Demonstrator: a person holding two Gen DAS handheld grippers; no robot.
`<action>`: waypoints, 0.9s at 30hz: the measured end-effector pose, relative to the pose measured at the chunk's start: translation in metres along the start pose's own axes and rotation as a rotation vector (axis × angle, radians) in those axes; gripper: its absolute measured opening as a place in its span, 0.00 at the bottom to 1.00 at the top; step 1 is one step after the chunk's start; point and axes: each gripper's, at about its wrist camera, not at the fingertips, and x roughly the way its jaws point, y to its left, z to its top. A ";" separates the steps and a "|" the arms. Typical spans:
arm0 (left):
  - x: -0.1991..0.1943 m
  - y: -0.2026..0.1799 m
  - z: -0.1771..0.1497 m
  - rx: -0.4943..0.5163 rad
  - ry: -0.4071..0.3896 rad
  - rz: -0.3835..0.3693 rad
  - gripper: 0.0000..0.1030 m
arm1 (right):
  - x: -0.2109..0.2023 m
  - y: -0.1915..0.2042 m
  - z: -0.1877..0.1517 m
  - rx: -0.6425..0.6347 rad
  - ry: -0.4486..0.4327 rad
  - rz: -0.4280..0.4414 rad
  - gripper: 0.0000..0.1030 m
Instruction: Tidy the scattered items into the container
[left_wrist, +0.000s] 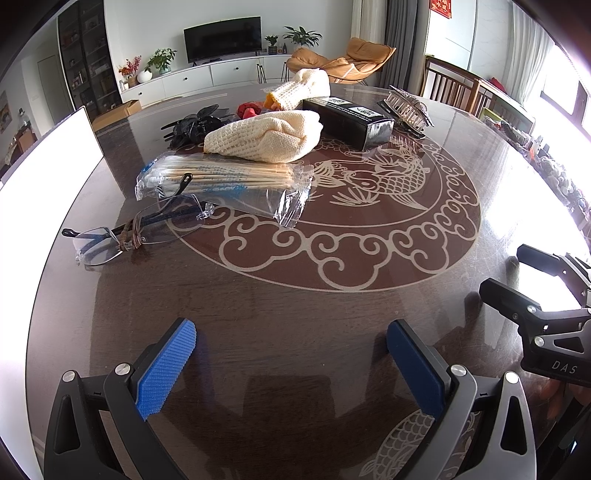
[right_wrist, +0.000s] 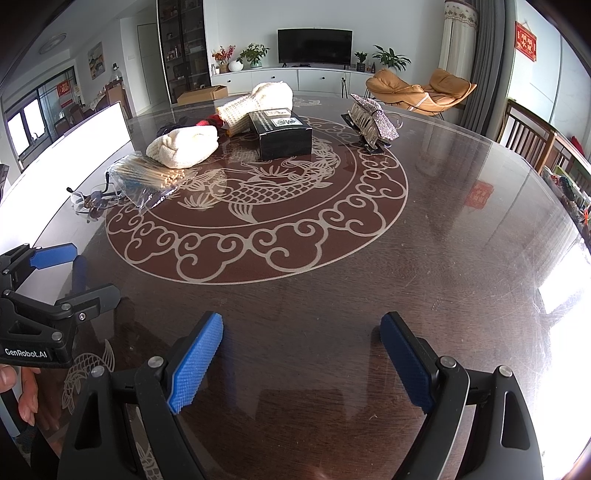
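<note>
Scattered on the round dark table (left_wrist: 295, 325): rimless glasses (left_wrist: 136, 229), a clear bag of wooden swabs (left_wrist: 225, 181), a cream knitted cloth (left_wrist: 266, 136), a second cream cloth (left_wrist: 306, 88), a black box (left_wrist: 347, 118), a black hair claw (left_wrist: 192, 123), red items (left_wrist: 249, 110) and a silver hair clip (left_wrist: 408, 107). A white container (left_wrist: 48, 162) stands at the left edge. My left gripper (left_wrist: 291, 354) is open and empty above the near table. My right gripper (right_wrist: 301, 350) is open and empty; it also shows in the left wrist view (left_wrist: 517, 277).
Wooden chairs (right_wrist: 532, 136) stand at the table's right side. The left gripper shows at the left of the right wrist view (right_wrist: 74, 273). A living room with TV cabinet (right_wrist: 288, 77) and orange lounge chairs (right_wrist: 421, 92) lies behind the table.
</note>
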 end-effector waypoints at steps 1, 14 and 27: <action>0.000 0.000 0.000 0.000 0.000 0.000 1.00 | 0.000 0.000 0.000 0.000 0.000 0.000 0.85; -0.058 0.036 -0.029 -0.090 -0.092 0.054 1.00 | 0.023 0.071 0.080 -0.200 0.016 0.366 0.85; -0.081 0.051 -0.052 -0.182 -0.120 0.024 1.00 | 0.102 0.191 0.171 -0.524 0.025 0.407 0.84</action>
